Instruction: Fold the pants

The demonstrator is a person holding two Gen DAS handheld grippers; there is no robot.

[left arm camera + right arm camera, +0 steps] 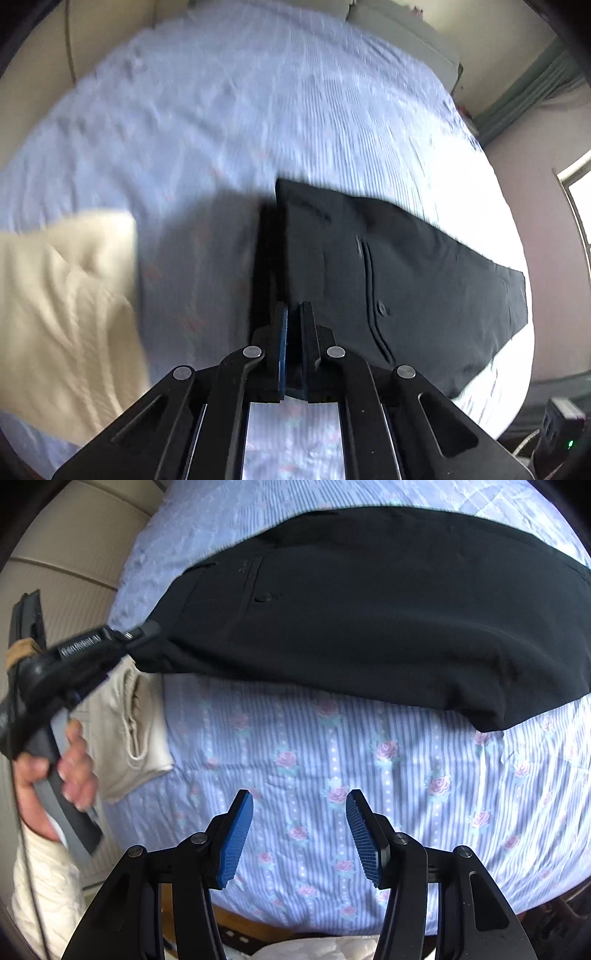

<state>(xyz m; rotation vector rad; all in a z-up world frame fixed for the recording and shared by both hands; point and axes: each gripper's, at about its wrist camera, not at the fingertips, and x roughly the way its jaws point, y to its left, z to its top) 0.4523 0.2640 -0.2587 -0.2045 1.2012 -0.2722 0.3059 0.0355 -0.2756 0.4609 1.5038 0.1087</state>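
The black pants (369, 602) lie spread across the bed (332, 760), which is covered by a blue striped sheet with pink roses. Their waist end is toward the bed's left side in the right wrist view, and the legs run off to the right. A back pocket with a button (263, 599) faces up. The waist corner is raised off the sheet, pinched in the left gripper (294, 314), whose blue pads are closed tight on the dark cloth; in the left wrist view the fabric hangs from the tips as a steep fold. A hand (55, 771) in a cream quilted sleeve (40, 893) holds that gripper's handle by the bed's left edge.

The right gripper (299, 805) hovers over bare sheet near the bed's front edge, apart from the pants, its jaws about half open with nothing between them.

A folded cream garment (129, 731) lies on the sheet just beside the lifted waist corner, partly under the left gripper. At the head of the bed a pale pillow (406, 40) lies against the wall. Past the bed's right side a window (580, 206) is bright, and a dark device with a green light (561, 428) sits low at the corner
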